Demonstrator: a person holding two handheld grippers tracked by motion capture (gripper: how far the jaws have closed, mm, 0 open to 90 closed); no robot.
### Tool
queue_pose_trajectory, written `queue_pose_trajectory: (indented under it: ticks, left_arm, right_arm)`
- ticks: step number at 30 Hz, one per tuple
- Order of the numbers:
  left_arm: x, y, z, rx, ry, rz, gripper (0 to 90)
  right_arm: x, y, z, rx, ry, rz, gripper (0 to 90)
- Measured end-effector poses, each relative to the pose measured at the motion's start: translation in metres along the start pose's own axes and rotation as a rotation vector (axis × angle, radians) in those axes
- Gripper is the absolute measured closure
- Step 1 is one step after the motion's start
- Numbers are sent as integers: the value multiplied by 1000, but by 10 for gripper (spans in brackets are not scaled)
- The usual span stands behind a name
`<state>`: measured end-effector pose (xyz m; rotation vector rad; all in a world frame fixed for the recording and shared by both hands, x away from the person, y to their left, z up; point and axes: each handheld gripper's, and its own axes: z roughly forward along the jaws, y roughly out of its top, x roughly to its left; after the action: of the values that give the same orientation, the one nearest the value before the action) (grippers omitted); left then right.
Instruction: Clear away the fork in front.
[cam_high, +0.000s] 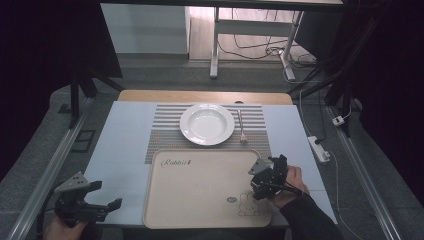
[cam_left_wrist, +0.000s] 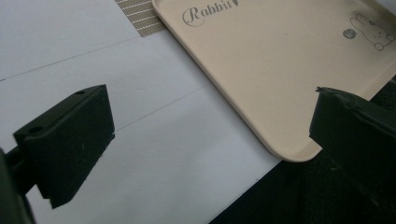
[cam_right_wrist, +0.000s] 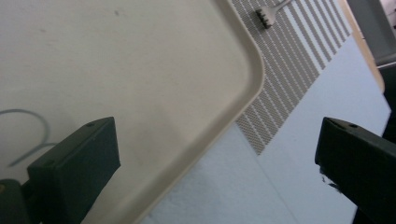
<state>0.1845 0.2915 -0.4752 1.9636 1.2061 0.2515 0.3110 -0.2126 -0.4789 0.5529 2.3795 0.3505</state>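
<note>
Right hand-held gripper (cam_high: 263, 176), jaws spread wide and empty, hangs over my tray's (cam_high: 200, 190) right rim. Left hand-held gripper (cam_high: 95, 200), likewise agape, sits just off the tray's near-left corner, above the bench (cam_high: 120, 145).

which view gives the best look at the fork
The high view: the whole fork lies on the striped placemat, right of the white plate. The right gripper view catches just its tines and a bit of handle at the top edge. The left gripper view looks at the tray.
</note>
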Motion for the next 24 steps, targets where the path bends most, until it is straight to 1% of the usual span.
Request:
queue_pose_trajectory:
  ticks: [5, 6, 8, 10, 13, 15, 17, 21, 22, 24]
  left_arm:
    - [0, 0, 0, 3, 0, -4, 4]
    - [0, 0, 0, 4, 1, -5, 4]
    - [1, 0, 0, 4, 1, -6, 3]
    - [1, 0, 0, 3, -1, -7, 3]
    - [0, 0, 1, 5, -1, -4, 2]
    - [-1, 1, 1, 8, 0, 8, 1]
    - [-1, 1, 1, 11, 3, 11, 1]
    - [-1, 1, 1, 11, 1, 11, 1]
    - [-1, 1, 1, 11, 1, 11, 1]
    - [-1, 1, 1, 12, 1, 12, 1]
  right_arm:
    - [-7, 5, 9, 19, -44, -34, 1]
    - [-7, 5, 9, 19, -44, -34, 1]
    - [-11, 9, 15, 32, -67, -54, 1]
    - [-15, 12, 18, 39, -78, -75, 1]
    - [-17, 17, 23, 37, -91, -82, 1]
    - [-20, 20, 26, 42, -95, -109, 1]
    - [-22, 23, 28, 41, -113, -121, 1]
    - [-28, 28, 31, 42, -126, -140, 3]
    - [-30, 31, 35, 43, -142, -141, 4]
    - [-34, 35, 38, 40, -145, -155, 6]
